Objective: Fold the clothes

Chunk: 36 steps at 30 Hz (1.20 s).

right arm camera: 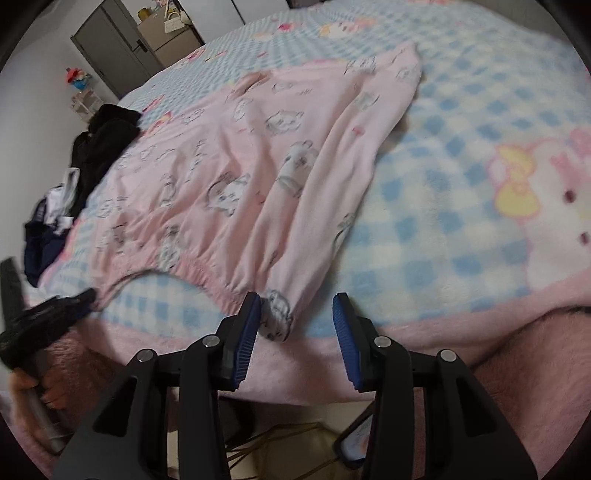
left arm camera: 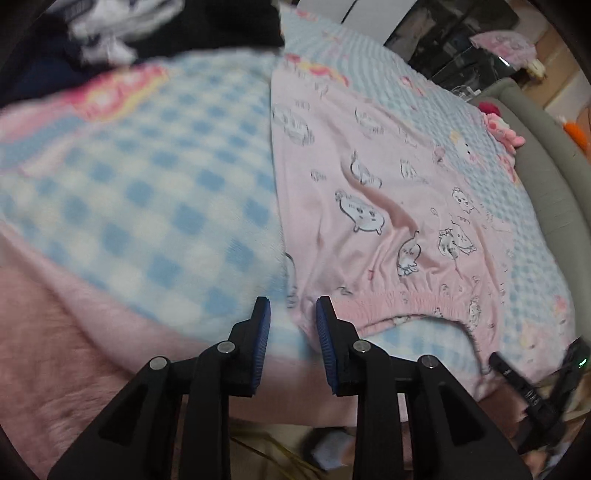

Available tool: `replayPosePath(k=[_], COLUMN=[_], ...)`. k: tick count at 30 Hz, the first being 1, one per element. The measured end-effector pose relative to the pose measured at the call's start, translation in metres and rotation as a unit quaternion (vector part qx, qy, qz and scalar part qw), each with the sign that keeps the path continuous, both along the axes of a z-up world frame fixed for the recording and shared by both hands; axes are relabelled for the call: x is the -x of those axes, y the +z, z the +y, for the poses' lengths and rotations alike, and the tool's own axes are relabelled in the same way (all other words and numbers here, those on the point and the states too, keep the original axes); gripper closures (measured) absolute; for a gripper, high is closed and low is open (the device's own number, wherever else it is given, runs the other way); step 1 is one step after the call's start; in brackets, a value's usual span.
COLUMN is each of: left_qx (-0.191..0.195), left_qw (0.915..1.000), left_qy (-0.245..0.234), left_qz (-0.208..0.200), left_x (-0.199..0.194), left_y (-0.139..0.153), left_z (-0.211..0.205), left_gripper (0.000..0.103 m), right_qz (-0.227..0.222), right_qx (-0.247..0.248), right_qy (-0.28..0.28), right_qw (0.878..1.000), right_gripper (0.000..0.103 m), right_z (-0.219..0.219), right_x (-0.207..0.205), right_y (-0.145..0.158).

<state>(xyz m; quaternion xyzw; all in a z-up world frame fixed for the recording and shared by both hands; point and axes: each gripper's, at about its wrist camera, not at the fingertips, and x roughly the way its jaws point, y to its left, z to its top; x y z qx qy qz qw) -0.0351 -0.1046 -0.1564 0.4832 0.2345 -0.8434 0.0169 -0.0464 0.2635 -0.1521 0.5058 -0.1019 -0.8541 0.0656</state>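
Note:
Pink pyjama trousers (left arm camera: 369,206) printed with small cartoon animals lie spread on the blue-and-white checked blanket (left arm camera: 147,192), waistband toward me. My left gripper (left arm camera: 293,310) is open at the waistband's left corner, with nothing between its jaws. In the right wrist view the trousers (right arm camera: 258,155) lie lengthwise with one side folded over. My right gripper (right arm camera: 297,306) is open, and the waistband's right corner (right arm camera: 277,314) lies against the inside of its left finger. The left gripper also shows, blurred, in the right wrist view (right arm camera: 55,314).
A pile of dark and white clothes (right arm camera: 85,162) lies on the bed beside the trousers, and shows in the left wrist view (left arm camera: 129,33). The blanket's pink border (right arm camera: 406,354) hangs over the near edge. A grey padded bed frame (left arm camera: 546,155) runs along one side.

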Motion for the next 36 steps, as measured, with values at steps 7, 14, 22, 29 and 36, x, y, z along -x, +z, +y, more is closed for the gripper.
replayPosePath(k=[7, 14, 22, 29, 36], left_qx=[-0.160, -0.078, -0.146, -0.254, -0.156], left_qw=[0.9870, 0.9962, 0.9892, 0.9667, 0.9877], left_qy=[0.011, -0.028, 0.003, -0.027, 0.009], left_qz=[0.014, -0.027, 0.003, -0.002, -0.003], left_x=[0.002, 0.008, 0.019, 0.038, 0.032], left_y=[-0.016, -0.018, -0.016, -0.035, -0.025], left_z=[-0.021, -0.003, -0.016, -0.006, -0.003], left_gripper=[0.074, 0.074, 0.066, 0.059, 0.070], right_qz=[-0.006, 0.010, 0.013, -0.020, -0.002], right_qx=[0.073, -0.030, 0.081, 0.136, 0.074], right_qy=[0.007, -0.016, -0.015, -0.003, -0.043], right_qw=[0.997, 0.999, 0.997, 0.990, 0.996], right_gripper=[0.061, 0.063, 0.062, 0.059, 0.061], right_z=[0.002, -0.012, 0.011, 0.008, 0.016], right_x=[0.008, 0.013, 0.008, 0.022, 0.012], right_y=[0.000, 0.000, 0.004, -0.017, -0.013])
